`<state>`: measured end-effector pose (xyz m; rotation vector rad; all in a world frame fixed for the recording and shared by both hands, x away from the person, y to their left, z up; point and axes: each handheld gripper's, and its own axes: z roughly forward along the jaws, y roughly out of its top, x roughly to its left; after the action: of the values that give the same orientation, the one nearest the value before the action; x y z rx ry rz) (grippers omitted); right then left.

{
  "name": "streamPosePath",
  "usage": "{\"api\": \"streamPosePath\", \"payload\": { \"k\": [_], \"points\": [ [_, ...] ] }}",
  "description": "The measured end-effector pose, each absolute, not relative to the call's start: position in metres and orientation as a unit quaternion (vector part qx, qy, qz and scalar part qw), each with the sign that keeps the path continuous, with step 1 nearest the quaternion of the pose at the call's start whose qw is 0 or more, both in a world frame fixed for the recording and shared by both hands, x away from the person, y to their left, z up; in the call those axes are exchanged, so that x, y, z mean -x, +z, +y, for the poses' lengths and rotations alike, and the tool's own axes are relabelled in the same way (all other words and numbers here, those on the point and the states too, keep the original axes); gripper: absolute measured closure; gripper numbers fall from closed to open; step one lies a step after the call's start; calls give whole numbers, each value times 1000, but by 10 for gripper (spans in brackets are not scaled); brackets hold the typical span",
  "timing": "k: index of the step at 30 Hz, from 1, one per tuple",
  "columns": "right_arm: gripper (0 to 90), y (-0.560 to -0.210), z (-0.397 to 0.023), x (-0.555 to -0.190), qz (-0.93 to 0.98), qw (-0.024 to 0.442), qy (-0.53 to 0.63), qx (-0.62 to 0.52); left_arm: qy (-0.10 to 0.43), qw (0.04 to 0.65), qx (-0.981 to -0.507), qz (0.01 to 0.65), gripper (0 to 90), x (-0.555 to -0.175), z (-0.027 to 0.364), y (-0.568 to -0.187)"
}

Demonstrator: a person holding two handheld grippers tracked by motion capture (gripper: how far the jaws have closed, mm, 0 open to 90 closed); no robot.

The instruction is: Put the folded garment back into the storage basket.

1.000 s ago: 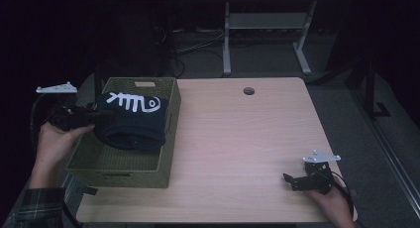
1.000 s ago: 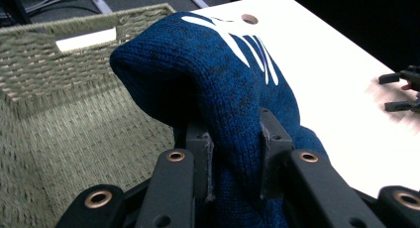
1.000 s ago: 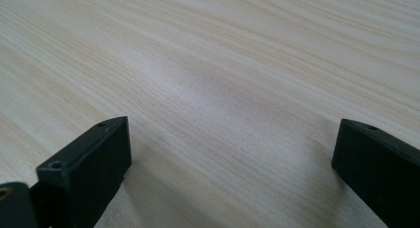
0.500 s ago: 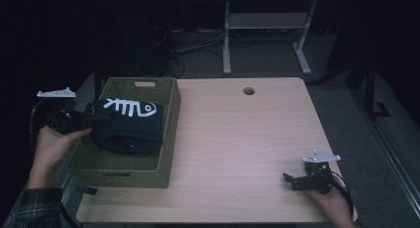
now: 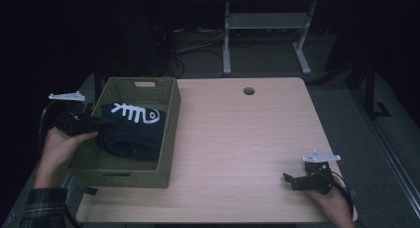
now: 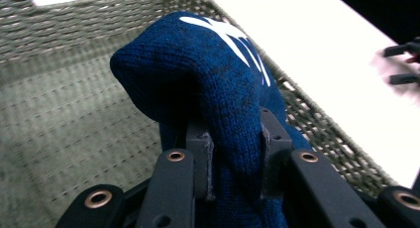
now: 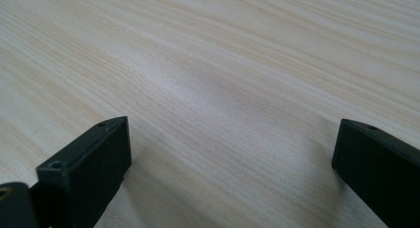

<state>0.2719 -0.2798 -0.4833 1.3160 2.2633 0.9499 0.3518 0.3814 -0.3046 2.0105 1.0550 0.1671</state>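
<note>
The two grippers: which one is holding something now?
The left gripper, at the woven basket: its jaws pinch a fold of the dark blue knitted garment. The right gripper rests open on the bare table.

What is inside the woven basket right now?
One dark blue knitted garment with a white fishbone print lies in the basket, pinched by the left claw. Bare woven floor shows beside it; whatever lies under the garment is covered.
</note>
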Motion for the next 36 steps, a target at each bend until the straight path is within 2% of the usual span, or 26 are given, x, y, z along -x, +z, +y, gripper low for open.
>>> {"api": "streamPosePath", "payload": {
  "k": [5,18,28,33,36],
  "points": [
    [13,-483,-280,-272,800,177,336,-465,59,419,-803,420,724,-356,379,-308],
    [13,-483,-280,-272,800,177,336,-465,104,342,-826,435,706,-386,372,-343],
    [13,-483,-280,-272,800,177,336,-465,162,290,-820,466,626,-400,385,-355],
    [13,-483,-280,-272,800,177,336,-465,219,257,-808,483,538,-399,396,-348],
    [13,-483,-280,-272,800,177,336,-465,239,259,-798,489,499,-396,401,-341]
  ]
}}
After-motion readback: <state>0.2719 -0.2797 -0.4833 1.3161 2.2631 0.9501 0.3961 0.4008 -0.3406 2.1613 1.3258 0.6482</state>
